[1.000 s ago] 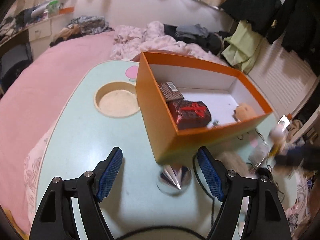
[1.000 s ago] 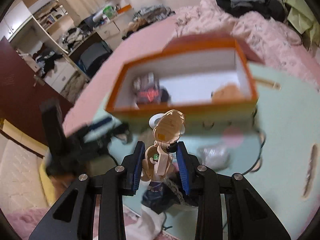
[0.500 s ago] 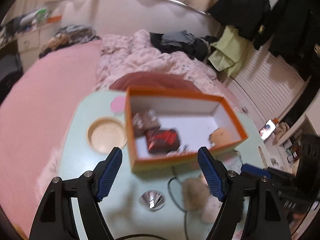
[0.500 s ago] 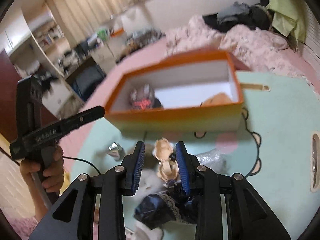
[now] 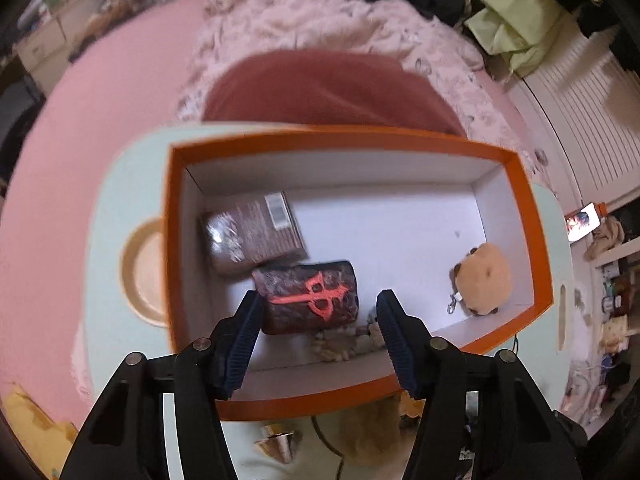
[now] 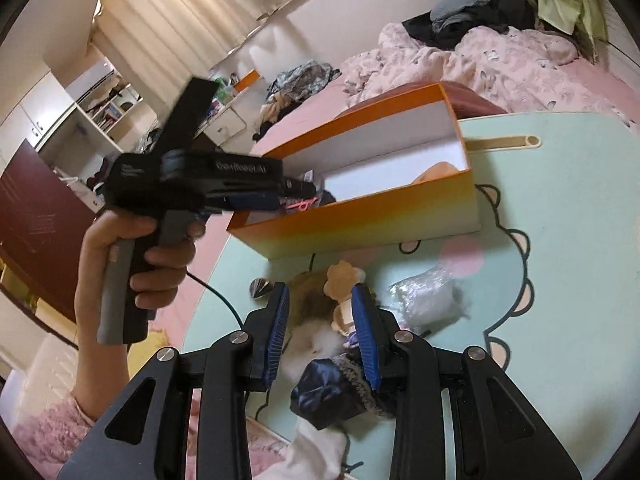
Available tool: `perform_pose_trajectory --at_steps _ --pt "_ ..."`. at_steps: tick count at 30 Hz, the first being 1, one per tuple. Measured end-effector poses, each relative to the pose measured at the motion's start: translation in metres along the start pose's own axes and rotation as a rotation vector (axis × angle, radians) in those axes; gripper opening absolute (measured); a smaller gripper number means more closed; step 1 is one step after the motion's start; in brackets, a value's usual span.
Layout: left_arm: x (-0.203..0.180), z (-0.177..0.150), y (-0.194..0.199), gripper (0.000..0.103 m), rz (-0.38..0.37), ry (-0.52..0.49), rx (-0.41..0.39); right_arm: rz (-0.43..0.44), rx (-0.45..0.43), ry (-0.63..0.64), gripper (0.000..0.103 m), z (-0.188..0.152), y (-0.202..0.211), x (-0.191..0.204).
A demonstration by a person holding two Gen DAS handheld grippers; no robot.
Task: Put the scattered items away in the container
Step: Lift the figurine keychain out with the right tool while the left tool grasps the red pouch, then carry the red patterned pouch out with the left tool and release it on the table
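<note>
The orange box (image 5: 168,240) stands on the mint table and holds a brown packet (image 5: 256,232), a dark pouch with a red symbol (image 5: 312,296), a tan plush keychain (image 5: 484,280) and a beaded string (image 5: 344,344). My left gripper (image 5: 320,336) points down over the box's near end. Its jaws are closing, above the pouch and not pressing on anything. In the right wrist view the left gripper (image 6: 296,196) reaches over the orange box (image 6: 360,224). My right gripper (image 6: 320,294) is shut on a small doll (image 6: 344,312) in a dark dress, low over the table.
On the table (image 6: 560,208) in front of the box lie a silver cone (image 6: 260,286), a fluffy beige plush (image 6: 316,332), a clear plastic bag (image 6: 424,296) and a black cable. A round cup recess (image 5: 140,272) is left of the box. Pink bedding surrounds the table.
My left gripper left the silver cone on the table, moved over the box, tipped downward, and its jaws narrowed. My right gripper swung lower over the table, still with the doll.
</note>
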State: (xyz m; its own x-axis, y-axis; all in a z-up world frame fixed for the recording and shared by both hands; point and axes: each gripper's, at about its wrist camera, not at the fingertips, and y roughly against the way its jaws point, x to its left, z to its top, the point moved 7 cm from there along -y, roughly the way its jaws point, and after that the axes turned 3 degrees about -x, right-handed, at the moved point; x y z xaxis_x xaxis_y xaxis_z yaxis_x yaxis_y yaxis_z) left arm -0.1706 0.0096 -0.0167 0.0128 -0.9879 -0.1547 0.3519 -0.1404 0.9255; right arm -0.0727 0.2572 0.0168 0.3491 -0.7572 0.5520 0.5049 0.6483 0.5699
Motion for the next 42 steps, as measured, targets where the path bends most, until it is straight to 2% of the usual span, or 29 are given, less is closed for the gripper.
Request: perform_pose_trajectory --at_steps 7,13,15,17,20,22,25,28,30,33,35,38,39,40,42 --pt "-0.010 0.006 -0.014 0.059 0.111 -0.085 0.031 0.014 0.019 -0.014 0.034 -0.004 -0.006 -0.001" --pt "-0.011 0.008 -0.027 0.061 0.284 -0.192 -0.004 0.015 0.033 -0.004 0.034 -0.009 -0.011 0.001" --pt "-0.012 0.010 -0.028 0.061 0.286 -0.229 0.001 0.016 0.034 -0.004 0.034 -0.011 -0.011 0.002" --pt "-0.010 0.012 -0.025 0.061 0.251 -0.240 -0.003 0.014 0.032 -0.005 0.034 -0.011 -0.010 0.002" --pt "-0.005 0.016 -0.010 0.061 0.134 -0.205 -0.032 0.016 0.033 -0.009 0.034 -0.011 -0.009 0.001" --pt "-0.003 0.017 0.008 0.061 0.075 -0.194 -0.070 0.013 0.030 -0.012 0.034 -0.011 -0.008 0.001" --pt "-0.006 0.016 0.046 0.061 0.005 -0.192 -0.169 0.002 0.027 -0.010 0.034 -0.011 -0.007 0.001" --pt "0.001 -0.004 0.085 0.061 -0.085 -0.192 -0.263 -0.003 0.026 0.002 0.034 -0.011 -0.006 0.004" --pt "0.020 -0.029 0.097 0.061 -0.116 -0.167 -0.297 -0.018 0.025 0.014 0.034 -0.010 -0.006 0.006" --pt "0.054 -0.061 0.080 0.061 -0.145 -0.029 -0.288 -0.027 0.023 0.024 0.034 -0.009 -0.006 0.009" --pt "0.071 -0.079 0.061 0.061 -0.131 0.043 -0.291 -0.017 0.044 0.028 0.034 -0.004 -0.010 0.012" --pt "0.076 -0.097 0.036 0.061 -0.125 0.062 -0.262 -0.006 0.062 0.036 0.034 0.011 -0.016 0.025" --pt "0.074 -0.102 0.032 0.061 -0.140 0.064 -0.257 0.000 0.065 0.033 0.041 0.021 -0.018 0.031" --pt "0.071 -0.104 0.028 0.061 -0.159 0.064 -0.257 0.009 0.069 0.017 0.058 0.030 -0.022 0.036" --pt "0.059 -0.109 0.024 0.060 -0.201 0.043 -0.251 0.011 0.102 -0.064 0.078 0.052 -0.037 0.042"
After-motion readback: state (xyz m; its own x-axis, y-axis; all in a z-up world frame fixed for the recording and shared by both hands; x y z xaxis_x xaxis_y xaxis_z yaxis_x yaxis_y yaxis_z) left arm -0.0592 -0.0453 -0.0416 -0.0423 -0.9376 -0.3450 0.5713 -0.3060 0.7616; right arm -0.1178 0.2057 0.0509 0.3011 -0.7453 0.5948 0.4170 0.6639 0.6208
